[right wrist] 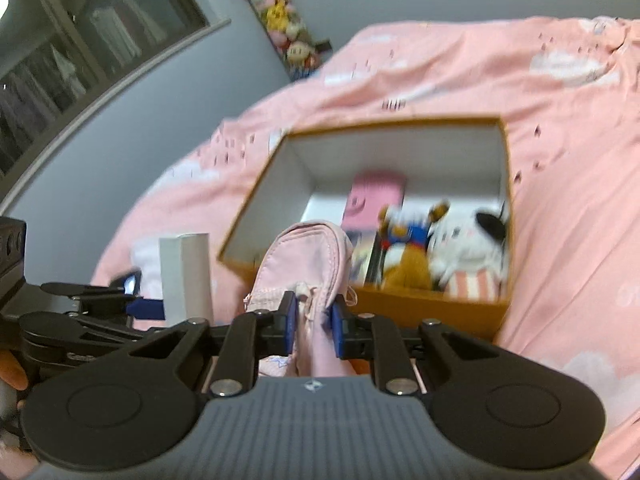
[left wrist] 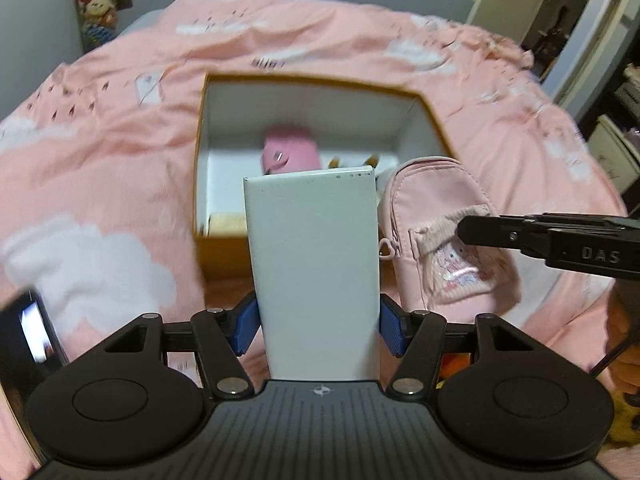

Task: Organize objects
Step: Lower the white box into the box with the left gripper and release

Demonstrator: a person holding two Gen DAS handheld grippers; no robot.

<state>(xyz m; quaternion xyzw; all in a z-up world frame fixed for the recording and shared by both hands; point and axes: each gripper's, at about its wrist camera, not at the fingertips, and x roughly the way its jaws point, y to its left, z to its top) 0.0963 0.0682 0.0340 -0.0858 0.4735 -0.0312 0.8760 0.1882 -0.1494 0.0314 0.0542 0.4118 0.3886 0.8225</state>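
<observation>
My left gripper (left wrist: pixel 319 330) is shut on a tall white box (left wrist: pixel 314 268), its blue pads pressed on both sides; the same white box (right wrist: pixel 188 276) stands at the left of the right wrist view. My right gripper (right wrist: pixel 313 326) is shut on a small pink backpack (right wrist: pixel 308 268), held above the bed. That pink backpack (left wrist: pixel 440 232) shows right of the white box, with the right gripper's black fingers (left wrist: pixel 492 234) on it. Ahead lies an open orange storage box (right wrist: pixel 428 308) with white inner walls, also seen as the orange storage box (left wrist: pixel 224 256) behind the white box.
Inside the orange box sit a pink case (right wrist: pixel 374 196), a brown plush (right wrist: pixel 404 252) and a white plush (right wrist: pixel 472 256). A pink bedspread (left wrist: pixel 100 160) with cloud print covers the bed. A phone (left wrist: pixel 34 332) lies at the lower left. Plush toys (left wrist: pixel 96 0) hang by the wall.
</observation>
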